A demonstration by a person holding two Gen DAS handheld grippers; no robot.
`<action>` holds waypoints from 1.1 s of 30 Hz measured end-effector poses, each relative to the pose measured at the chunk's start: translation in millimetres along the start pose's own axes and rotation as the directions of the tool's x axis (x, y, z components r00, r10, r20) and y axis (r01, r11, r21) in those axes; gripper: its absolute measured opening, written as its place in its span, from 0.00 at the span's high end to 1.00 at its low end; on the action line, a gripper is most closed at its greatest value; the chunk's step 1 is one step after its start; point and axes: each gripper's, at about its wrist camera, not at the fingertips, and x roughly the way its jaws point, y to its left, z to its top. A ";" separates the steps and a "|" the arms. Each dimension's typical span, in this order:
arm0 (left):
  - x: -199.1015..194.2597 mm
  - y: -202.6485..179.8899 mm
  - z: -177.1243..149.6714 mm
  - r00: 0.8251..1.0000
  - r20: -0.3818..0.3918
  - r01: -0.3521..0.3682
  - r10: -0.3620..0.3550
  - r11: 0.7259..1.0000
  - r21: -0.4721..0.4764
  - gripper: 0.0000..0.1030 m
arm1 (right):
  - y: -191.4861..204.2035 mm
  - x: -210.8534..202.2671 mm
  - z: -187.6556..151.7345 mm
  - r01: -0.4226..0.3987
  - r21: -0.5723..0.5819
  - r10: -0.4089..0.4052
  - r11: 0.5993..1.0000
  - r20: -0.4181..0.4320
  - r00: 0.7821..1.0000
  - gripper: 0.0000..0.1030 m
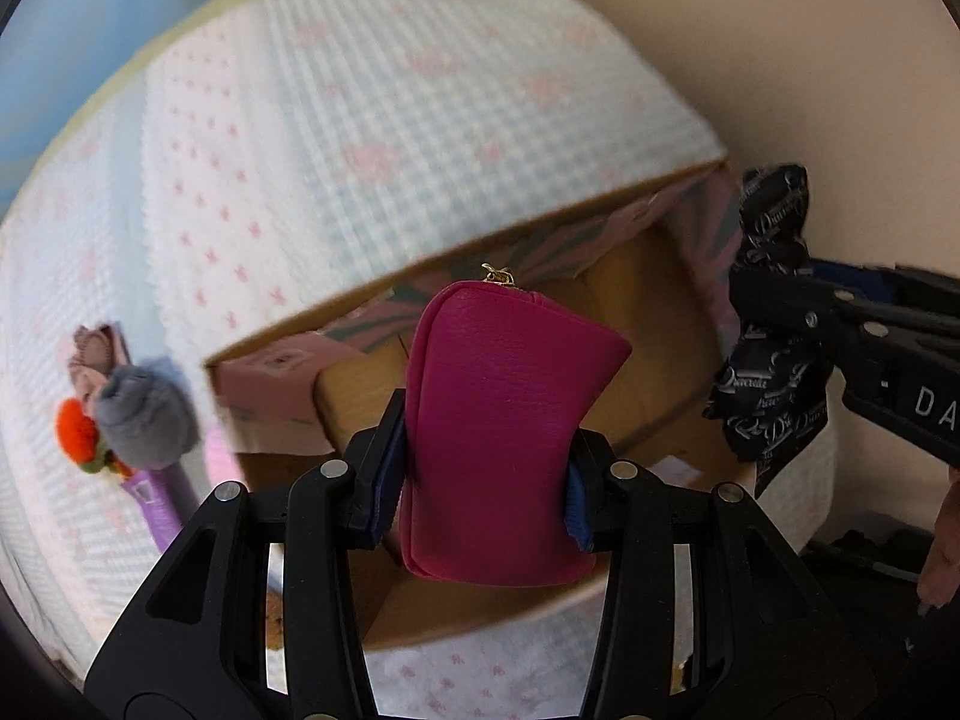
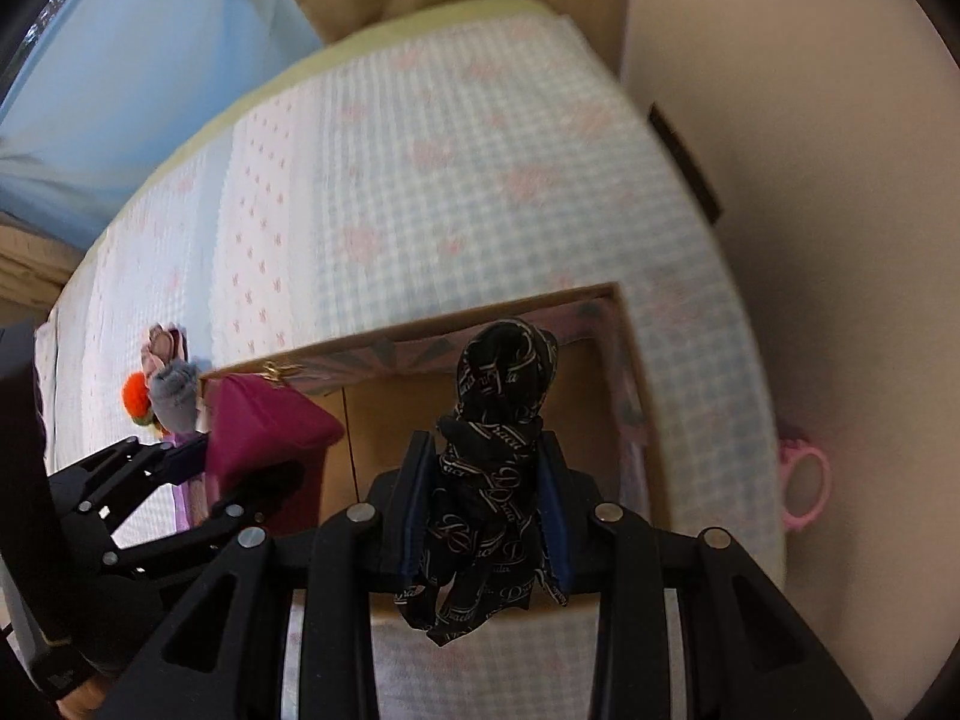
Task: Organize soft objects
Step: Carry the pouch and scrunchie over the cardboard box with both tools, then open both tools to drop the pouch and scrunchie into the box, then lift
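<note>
Mid-drop step: left gripper (image 1: 486, 468) clamped on pink pouch (image 1: 504, 420), right gripper (image 2: 486, 516) clamped on black printed cloth (image 2: 498, 480), both above open cardboard box (image 2: 480, 420) on bed (image 2: 420, 180); next, probably lower inside, release.

**Two black grippers, blue-lined fingers**

The left gripper (image 1: 486, 468) is matte black plastic, built from angular linkage arms with triangular cut-outs and round silver pivot pins. Its fingers (image 1: 384, 474) carry dark blue pads on their inner faces. The right gripper (image 2: 489, 510) is the same make: black links, silver pins, blue pads. From the left wrist view its side bears white letters, "DA".
</note>
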 end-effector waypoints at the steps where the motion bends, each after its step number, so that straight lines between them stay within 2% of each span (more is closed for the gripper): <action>1: 12.2 -2.9 0.0 1.000 -0.019 -0.016 0.016 1.000 0.009 0.61 | 0.0 12.2 3.3 -0.006 -0.007 0.006 1.000 -0.017 1.000 0.70; 6: 45.3 -11.8 -3.1 0.997 -0.074 -0.020 0.021 0.999 0.025 0.61 | -6.3 62.3 13.2 0.006 -0.050 -0.011 0.999 -0.092 0.996 0.70; 10: 57.1 -15.9 -6.2 0.995 -0.092 -0.023 0.027 0.999 0.045 0.61 | -12.0 74.9 15.9 -0.004 -0.053 -0.003 0.999 -0.123 0.992 0.70; 12: 56.2 -16.8 -7.9 0.997 -0.072 -0.016 0.020 0.998 0.058 0.48 | -13.6 81.6 16.8 -0.013 -0.065 0.003 0.998 -0.143 0.990 0.69; 13: 54.9 -18.3 -9.4 0.997 -0.059 -0.040 0.044 0.997 0.072 0.21 | -12.6 85.3 18.0 -0.007 -0.077 -0.005 0.997 -0.154 0.988 0.66; 14: 53.9 -19.2 -10.3 0.997 -0.049 -0.055 0.059 0.995 0.083 0.01 | -11.6 88.7 18.5 -0.001 -0.094 -0.015 0.996 -0.165 0.986 0.49; 15: 51.2 -19.9 -12.3 0.997 -0.025 -0.072 0.075 0.993 0.098 0.00 | -11.3 93.5 18.8 0.002 -0.105 -0.021 0.994 -0.177 0.984 0.18; 16: 50.6 -20.0 -13.3 0.997 -0.022 -0.077 0.080 0.992 0.104 0.00 | -12.1 98.1 19.0 -0.001 -0.101 -0.018 0.995 -0.187 0.982 0.05; 17: 51.2 -19.9 -14.3 0.996 -0.026 -0.085 0.089 0.990 0.109 0.00 | -13.9 101.4 18.4 -0.017 -0.082 0.001 0.997 -0.193 0.981 0.00; 19: 53.6 -17.7 -16.4 0.994 -0.036 -0.096 0.100 0.989 0.109 0.00 | -14.2 103.2 16.6 -0.069 -0.061 0.056 0.996 -0.188 0.981 0.00; 23: 51.9 -12.0 -19.8 0.995 -0.039 -0.090 0.095 0.991 0.101 0.00 | -8.5 104.2 11.7 -0.027 -0.105 0.010 0.994 -0.160 0.987 0.00; 33: 24.7 1.0 -24.4 0.998 -0.006 -0.061 0.062 0.996 0.063 0.00 | -10.8 83.8 7.9 -0.026 -0.061 0.019 0.998 -0.120 0.993 0.00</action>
